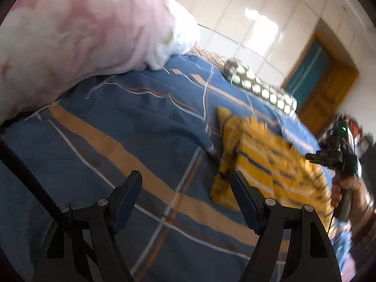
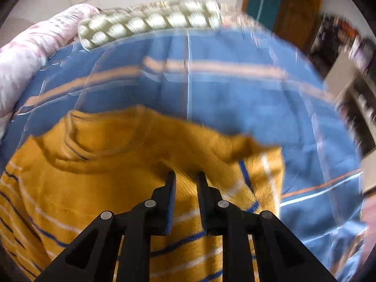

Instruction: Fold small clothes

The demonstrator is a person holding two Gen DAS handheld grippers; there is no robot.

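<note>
The left gripper (image 1: 185, 181) hangs over the bed with its jaws spread wide, gripping nothing. The right gripper (image 2: 186, 176) has its jaws drawn narrow around a fold of the mustard-yellow knitted sweater with white and blue stripes (image 2: 98, 188), which lies crumpled on the blue plaid bedsheet with orange bands (image 1: 131, 122). Farther back sit a green-and-white checked pillow (image 1: 258, 87) and a pink floral quilt (image 1: 82, 35).

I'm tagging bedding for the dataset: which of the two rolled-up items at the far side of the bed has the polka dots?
The olive-green roll with white dots, lying nearer the door. The pink floral bundle beside it has no dots, only blotchy pink and white.
</note>
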